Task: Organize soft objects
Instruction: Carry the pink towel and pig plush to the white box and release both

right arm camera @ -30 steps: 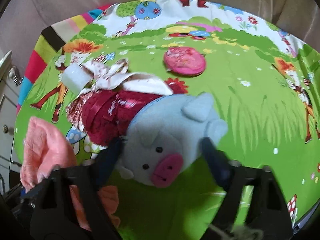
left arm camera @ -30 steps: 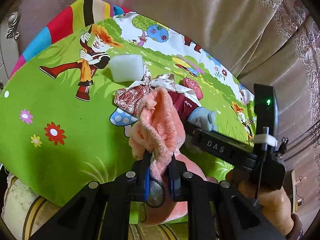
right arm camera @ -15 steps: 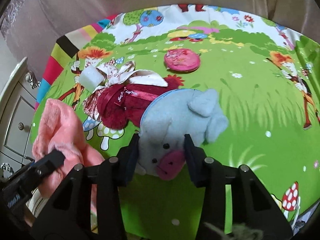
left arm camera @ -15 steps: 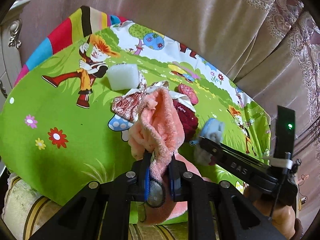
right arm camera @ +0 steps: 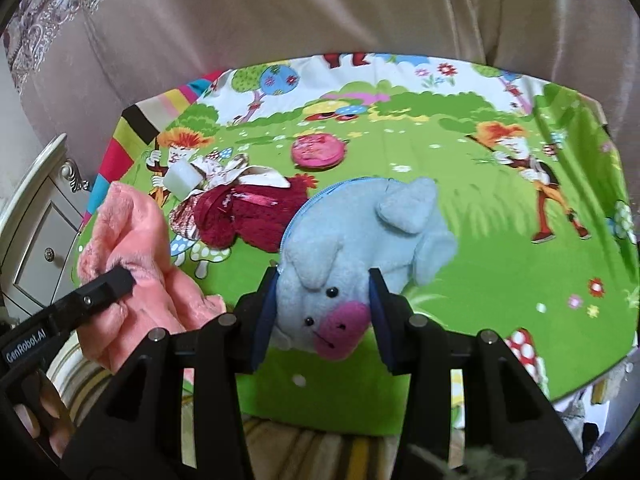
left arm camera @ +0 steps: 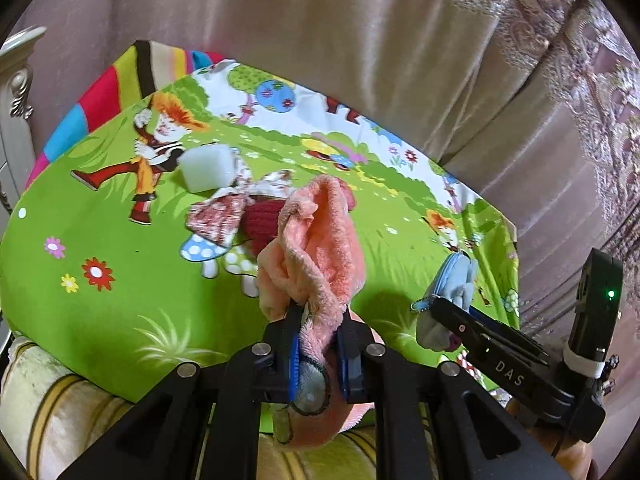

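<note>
Up off the cartoon mat (right arm camera: 480, 240), the right gripper (right arm camera: 323, 312) had its jaws pinched on the head of a blue plush pig (right arm camera: 360, 248), having just closed in on it, and the pig hung clear of the mat. Beside it, the left gripper (left arm camera: 318, 360) kept its jaws nearly together on a pink fluffy cloth (left arm camera: 316, 252), also raised. On the mat lay a dark red pouch (right arm camera: 244, 216), a white foam block (right arm camera: 182, 178) touching it, and a pink round pad (right arm camera: 318, 150) apart
</note>
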`<action>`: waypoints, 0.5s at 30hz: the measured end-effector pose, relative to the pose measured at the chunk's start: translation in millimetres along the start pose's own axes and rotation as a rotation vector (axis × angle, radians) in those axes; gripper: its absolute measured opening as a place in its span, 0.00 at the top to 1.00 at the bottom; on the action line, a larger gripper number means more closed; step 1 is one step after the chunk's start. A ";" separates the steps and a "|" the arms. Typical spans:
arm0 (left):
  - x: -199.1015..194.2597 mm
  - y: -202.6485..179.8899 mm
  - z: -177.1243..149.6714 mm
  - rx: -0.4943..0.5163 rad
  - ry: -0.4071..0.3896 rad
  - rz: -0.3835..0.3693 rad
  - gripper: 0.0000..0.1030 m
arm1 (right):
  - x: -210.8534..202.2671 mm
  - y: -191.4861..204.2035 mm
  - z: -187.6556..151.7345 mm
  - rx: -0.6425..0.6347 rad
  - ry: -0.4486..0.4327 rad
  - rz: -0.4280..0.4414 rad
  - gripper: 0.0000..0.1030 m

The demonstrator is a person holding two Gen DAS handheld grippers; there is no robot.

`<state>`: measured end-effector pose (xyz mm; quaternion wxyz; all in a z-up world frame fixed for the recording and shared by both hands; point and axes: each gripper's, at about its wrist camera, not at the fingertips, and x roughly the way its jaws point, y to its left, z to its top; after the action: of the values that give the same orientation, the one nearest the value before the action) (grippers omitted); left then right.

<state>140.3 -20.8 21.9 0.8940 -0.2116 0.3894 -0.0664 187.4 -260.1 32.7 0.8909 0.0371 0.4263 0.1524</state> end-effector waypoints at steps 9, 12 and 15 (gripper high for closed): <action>-1.2 -50.1 -10.1 0.068 0.016 -0.057 0.86 | -39.6 -38.9 -17.9 0.043 -0.042 -0.038 0.54; 0.5 -71.1 -14.4 0.097 0.028 -0.080 0.86 | -53.6 -53.5 -22.2 0.062 -0.059 -0.049 0.54; 3.7 -94.3 -20.5 0.132 0.046 -0.110 0.86 | -69.5 -70.9 -28.3 0.090 -0.077 -0.060 0.54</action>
<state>132.3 -113.5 47.6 0.8918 -0.1718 0.3923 -0.1457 141.6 -350.4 52.8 0.9083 0.0702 0.3989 0.1048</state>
